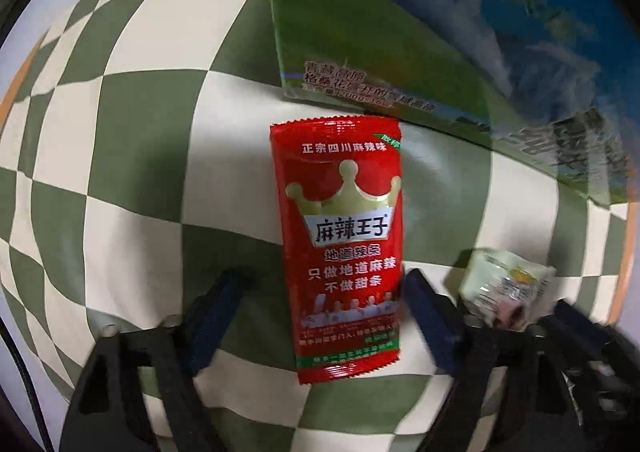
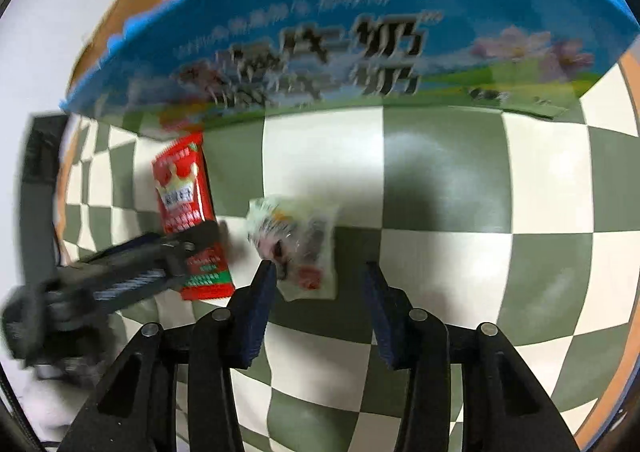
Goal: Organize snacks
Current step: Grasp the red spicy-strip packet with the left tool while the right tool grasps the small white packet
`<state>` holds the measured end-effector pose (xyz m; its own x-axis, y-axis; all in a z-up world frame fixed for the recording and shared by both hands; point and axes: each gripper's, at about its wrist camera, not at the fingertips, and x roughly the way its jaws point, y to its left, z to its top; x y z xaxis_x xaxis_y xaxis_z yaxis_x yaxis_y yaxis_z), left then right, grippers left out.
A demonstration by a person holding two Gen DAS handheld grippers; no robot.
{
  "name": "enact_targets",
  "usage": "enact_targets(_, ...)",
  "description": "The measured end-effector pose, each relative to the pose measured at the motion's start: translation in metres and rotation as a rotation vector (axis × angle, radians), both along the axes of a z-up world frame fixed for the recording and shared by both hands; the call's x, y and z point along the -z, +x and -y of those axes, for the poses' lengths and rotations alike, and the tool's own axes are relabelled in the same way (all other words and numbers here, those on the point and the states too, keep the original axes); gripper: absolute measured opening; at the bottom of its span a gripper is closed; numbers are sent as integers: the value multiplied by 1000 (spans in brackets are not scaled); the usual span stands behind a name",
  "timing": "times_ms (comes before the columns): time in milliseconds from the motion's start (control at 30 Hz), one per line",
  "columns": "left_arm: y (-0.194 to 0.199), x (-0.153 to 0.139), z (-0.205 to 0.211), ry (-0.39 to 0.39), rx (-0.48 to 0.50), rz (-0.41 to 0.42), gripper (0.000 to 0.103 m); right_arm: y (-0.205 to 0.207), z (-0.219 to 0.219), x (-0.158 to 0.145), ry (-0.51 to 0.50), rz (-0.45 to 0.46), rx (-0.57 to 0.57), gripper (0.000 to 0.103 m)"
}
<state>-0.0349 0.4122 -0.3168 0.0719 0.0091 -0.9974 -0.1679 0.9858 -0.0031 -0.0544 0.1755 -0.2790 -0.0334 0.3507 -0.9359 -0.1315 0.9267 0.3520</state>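
Observation:
A red snack packet (image 1: 344,236) with a gold crown lies flat on the checkered cloth. My left gripper (image 1: 326,280) points down over it with its jaws on either side of the packet's lower half. The right pad sits at the packet's edge and a gap shows on the left, so it is open. In the right wrist view the same red packet (image 2: 188,212) lies under the left gripper's fingers (image 2: 136,256). A small pale green snack packet (image 2: 296,244) lies just ahead of my open right gripper (image 2: 320,272), its corner by the left fingertip.
A large blue and green milk carton box (image 2: 320,52) stands on the far side of the green and cream checkered cloth (image 2: 440,192), close behind both packets. The box (image 1: 400,32) nearly touches the red packet's top. White table surface shows beyond the cloth on the left.

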Motion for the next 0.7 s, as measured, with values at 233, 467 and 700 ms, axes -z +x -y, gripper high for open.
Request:
enact_targets(233, -49, 1, -20, -7, 10, -17, 52, 20, -12, -6, 35, -8, -8, 62)
enact_targets(467, -63, 18, -49, -84, -77, -46, 56, 26, -39, 31, 47, -81, -2, 61)
enact_targets(700, -55, 10, -23, -60, -28, -20, 50, 10, -44, 31, -30, -28, -38, 46)
